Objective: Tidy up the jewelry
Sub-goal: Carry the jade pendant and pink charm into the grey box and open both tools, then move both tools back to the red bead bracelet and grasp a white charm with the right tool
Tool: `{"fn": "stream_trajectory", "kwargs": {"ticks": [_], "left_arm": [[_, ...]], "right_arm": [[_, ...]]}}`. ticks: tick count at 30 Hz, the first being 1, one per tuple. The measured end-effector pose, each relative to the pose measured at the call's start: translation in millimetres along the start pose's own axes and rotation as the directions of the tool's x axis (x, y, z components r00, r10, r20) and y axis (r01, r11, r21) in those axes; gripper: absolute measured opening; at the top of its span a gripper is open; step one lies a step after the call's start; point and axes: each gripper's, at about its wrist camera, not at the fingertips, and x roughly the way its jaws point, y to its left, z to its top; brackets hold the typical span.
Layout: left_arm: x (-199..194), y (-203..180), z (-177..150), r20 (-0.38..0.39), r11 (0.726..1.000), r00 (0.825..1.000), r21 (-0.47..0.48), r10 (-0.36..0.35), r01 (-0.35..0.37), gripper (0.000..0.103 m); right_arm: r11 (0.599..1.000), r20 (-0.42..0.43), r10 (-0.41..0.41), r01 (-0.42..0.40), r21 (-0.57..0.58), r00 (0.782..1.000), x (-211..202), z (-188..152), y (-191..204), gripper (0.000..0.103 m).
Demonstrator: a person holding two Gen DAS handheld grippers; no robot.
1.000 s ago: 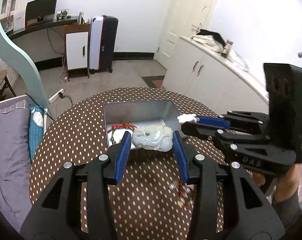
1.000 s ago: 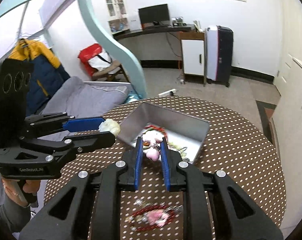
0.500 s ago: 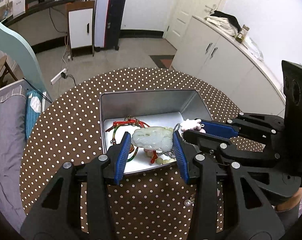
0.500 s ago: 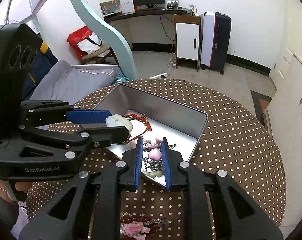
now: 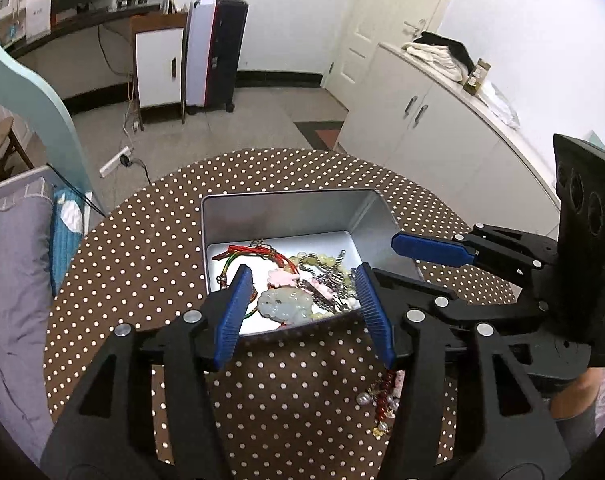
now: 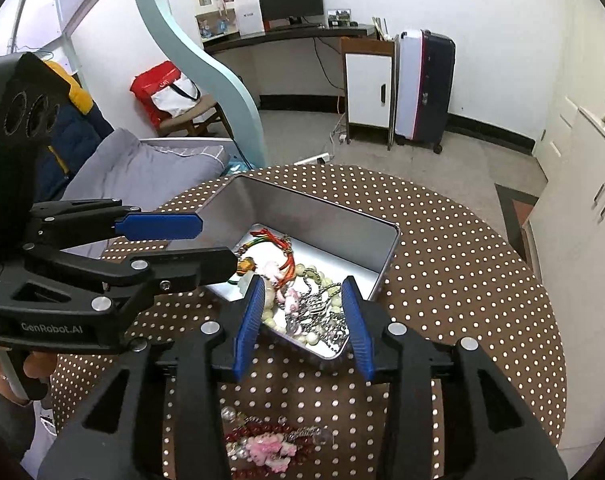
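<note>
a: left gripper point(image 5: 302, 300) over near edge of metal tin point(image 5: 290, 208). jaws opening, blue pads clear of the pale green jade pendant point(image 5: 284, 304) lying in the tin between them. nothing gripped.

b: right gripper point(image 6: 302, 320)?

a: jaws opening too, nothing pinched. pink charm point(image 6: 290, 300) and silver chain point(image 6: 322, 312) lie in the tin below, among pale beads and red cord.

b: outside the tin?

a: red bead bracelet with pink flower point(image 6: 270, 446) on the dotted tablecloth point(image 6: 462, 280), near side.
</note>
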Motion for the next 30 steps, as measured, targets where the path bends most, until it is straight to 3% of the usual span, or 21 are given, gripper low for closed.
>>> {"fn": "stream_trajectory", "kwargs": {"ticks": [8,13,19,22,27,28,30], "left_arm": [[-44,-21,-32,0.104,0.996,0.993,0.067,0.047,-0.055,0.057],[-60,-29,-59,0.132,0.995,0.990,0.083,0.046,-0.057,0.057],[-61,-32,-89,0.111,0.998,0.994,0.059,0.022,-0.028,0.057],[-59,-33,-100,0.095,0.998,0.995,0.057,0.025,-0.031,0.057],[-61,-31,-110,0.085,0.998,0.996,0.053,0.038,-0.042,0.057],[-61,-29,-111,0.083,0.998,0.996,0.049,0.041,-0.046,0.057],[-59,-29,-111,0.081,0.997,0.995,0.044,0.052,-0.056,0.057]], "right_arm": [[1.000,0.082,-0.003,0.005,-0.015,0.997,-47,-29,12,0.038],[0.997,0.046,-0.040,0.043,-0.068,0.998,-49,-66,24,0.038],[0.988,-0.029,-0.098,0.094,-0.125,0.995,-21,-100,37,0.037],[0.981,-0.037,-0.142,0.135,-0.137,0.989,-9,-107,34,0.032],[0.988,-0.032,-0.115,0.111,-0.107,0.993,-7,-107,29,0.020],[0.991,-0.026,-0.097,0.094,-0.100,0.995,-9,-107,28,0.011],[0.992,-0.014,-0.092,0.091,-0.092,0.996,-14,-106,27,0.011]]}}
